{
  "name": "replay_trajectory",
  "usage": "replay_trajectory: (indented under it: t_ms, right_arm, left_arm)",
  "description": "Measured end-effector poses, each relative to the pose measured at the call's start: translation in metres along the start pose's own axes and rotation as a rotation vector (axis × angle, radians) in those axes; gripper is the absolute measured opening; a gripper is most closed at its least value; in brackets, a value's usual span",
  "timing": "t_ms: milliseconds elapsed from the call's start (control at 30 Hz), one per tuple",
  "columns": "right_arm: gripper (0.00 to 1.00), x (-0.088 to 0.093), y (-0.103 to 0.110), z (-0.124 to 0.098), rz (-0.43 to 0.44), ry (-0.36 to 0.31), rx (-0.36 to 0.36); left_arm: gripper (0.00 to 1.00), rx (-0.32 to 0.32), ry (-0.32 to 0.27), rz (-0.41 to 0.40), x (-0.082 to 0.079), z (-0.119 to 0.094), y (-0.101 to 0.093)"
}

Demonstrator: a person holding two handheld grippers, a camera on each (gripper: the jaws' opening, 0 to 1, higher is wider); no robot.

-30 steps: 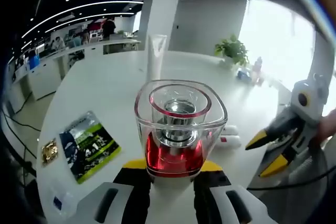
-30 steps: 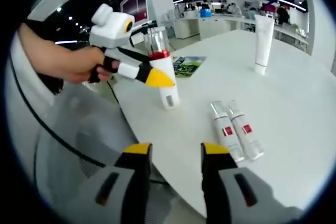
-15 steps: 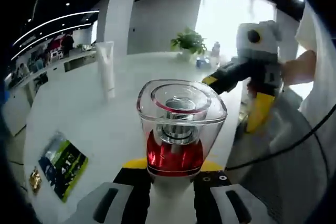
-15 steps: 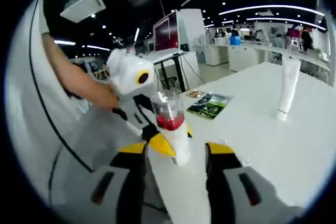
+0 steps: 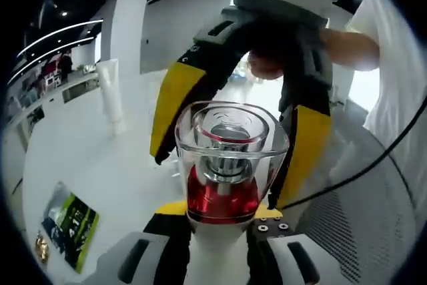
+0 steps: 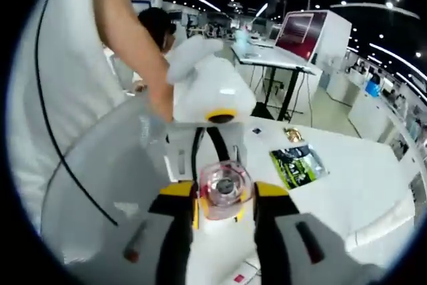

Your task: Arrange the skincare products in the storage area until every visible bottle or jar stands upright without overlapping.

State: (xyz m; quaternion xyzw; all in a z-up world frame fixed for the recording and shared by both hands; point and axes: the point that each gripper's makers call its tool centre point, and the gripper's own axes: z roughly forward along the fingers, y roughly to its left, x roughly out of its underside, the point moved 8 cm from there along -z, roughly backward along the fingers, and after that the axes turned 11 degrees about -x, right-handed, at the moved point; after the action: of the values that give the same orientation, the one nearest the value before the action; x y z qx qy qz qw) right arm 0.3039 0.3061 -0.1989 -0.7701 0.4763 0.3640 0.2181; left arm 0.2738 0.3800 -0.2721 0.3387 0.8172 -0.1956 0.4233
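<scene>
A white bottle [image 5: 223, 165] with a clear square cap and a red collar stands upright in my left gripper [image 5: 220, 215], which is shut on its body. My right gripper [image 5: 220, 178] reaches in from the far side, its yellow fingers [image 5: 172, 108] standing on either side of the cap. In the right gripper view the same bottle [image 6: 222, 195] sits between my right gripper's [image 6: 225, 195] open jaws, with the left gripper [image 6: 217, 155] behind it. A white tube [image 5: 110, 95] stands on the white table [image 5: 87, 158]. A small bottle with a red label [image 6: 237, 277] lies at the bottom edge.
A green brochure [image 5: 67, 221] [image 6: 297, 163] and a small gold item [image 5: 41, 248] [image 6: 292, 135] lie on the table. A grey mesh chair [image 5: 347, 231] and the person's white shirt [image 6: 60, 98] are close by. Desks and a red screen [image 6: 303, 31] stand beyond.
My right gripper has swung in from the side and now straddles the bottle's cap. The left gripper has kept its hold on the bottle while both views turned toward the person.
</scene>
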Motion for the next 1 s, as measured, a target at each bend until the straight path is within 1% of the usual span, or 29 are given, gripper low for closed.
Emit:
replay_trajectory:
  t_ms: [67, 100, 133, 167, 200, 233, 267, 333, 367, 400, 500, 567, 600, 633, 733, 767, 800, 833, 867, 1000]
  right_arm:
    - [0.32, -0.003, 0.0, 0.0, -0.004, -0.008, -0.01]
    - [0.31, -0.003, 0.0, 0.0, 0.014, -0.009, -0.018]
    - [0.31, -0.002, 0.001, -0.001, 0.062, -0.019, -0.008]
    - [0.31, -0.001, 0.001, -0.001, 0.066, -0.021, -0.002]
    - [0.3, -0.001, 0.001, -0.001, 0.072, -0.023, 0.018]
    - [0.3, -0.001, 0.002, 0.0, 0.097, -0.035, 0.058]
    - [0.3, -0.001, 0.003, 0.0, 0.114, -0.035, 0.083]
    - [0.3, -0.001, 0.005, 0.001, 0.153, -0.054, 0.139]
    - [0.29, -0.001, 0.007, 0.001, 0.179, -0.066, 0.169]
    - [0.29, -0.001, 0.008, 0.001, 0.186, -0.069, 0.19]
    - [0.29, -0.001, 0.011, 0.002, 0.216, -0.076, 0.244]
    - [0.29, -0.001, 0.012, 0.004, 0.241, -0.092, 0.3]
    - [0.29, -0.001, 0.013, 0.004, 0.257, -0.101, 0.324]
    - [0.29, -0.001, 0.014, 0.004, 0.272, -0.111, 0.355]
    - [0.29, -0.002, 0.017, 0.007, 0.26, -0.102, 0.399]
    - [0.29, -0.002, 0.017, 0.007, 0.295, -0.112, 0.416]
    - [0.29, -0.002, 0.017, 0.007, 0.309, -0.117, 0.426]
    - [0.29, -0.002, 0.016, 0.007, 0.322, -0.114, 0.434]
    - [0.29, -0.003, 0.016, 0.007, 0.331, -0.11, 0.438]
    - [0.3, -0.005, 0.015, 0.008, 0.354, -0.104, 0.448]
  left_arm:
    - [0.32, -0.003, 0.001, 0.0, 0.0, 0.0, 0.0]
    - [0.32, -0.005, 0.002, 0.002, 0.0, -0.001, -0.001]
    - [0.32, -0.02, 0.007, 0.004, 0.0, -0.001, -0.002]
    - [0.32, -0.026, 0.009, 0.002, 0.0, -0.001, -0.002]
    - [0.33, -0.038, 0.019, -0.009, 0.0, -0.001, -0.001]
    - [0.33, -0.076, 0.052, -0.061, -0.001, -0.002, -0.001]
    - [0.34, -0.1, 0.066, -0.093, -0.002, -0.002, -0.001]
    - [0.36, -0.136, 0.055, -0.132, -0.005, -0.002, -0.002]
    - [0.38, -0.157, 0.043, -0.173, -0.007, -0.002, -0.003]
    - [0.4, -0.17, 0.045, -0.185, -0.007, -0.002, -0.003]
    - [0.46, -0.247, 0.044, -0.24, -0.008, -0.004, -0.003]
    - [0.47, -0.306, 0.046, -0.267, -0.008, -0.006, -0.004]
    - [0.47, -0.323, 0.038, -0.272, -0.008, -0.006, -0.004]
    - [0.47, -0.347, 0.045, -0.29, -0.007, -0.007, -0.006]
    - [0.46, -0.394, 0.066, -0.366, -0.005, -0.009, -0.009]
    - [0.43, -0.423, 0.072, -0.409, -0.005, -0.009, -0.012]
    - [0.4, -0.413, 0.065, -0.389, -0.006, -0.008, -0.013]
    - [0.38, -0.418, 0.065, -0.387, -0.006, -0.008, -0.016]
    - [0.37, -0.433, 0.073, -0.383, -0.006, -0.008, -0.016]
    - [0.36, -0.443, 0.083, -0.342, -0.007, -0.009, -0.014]
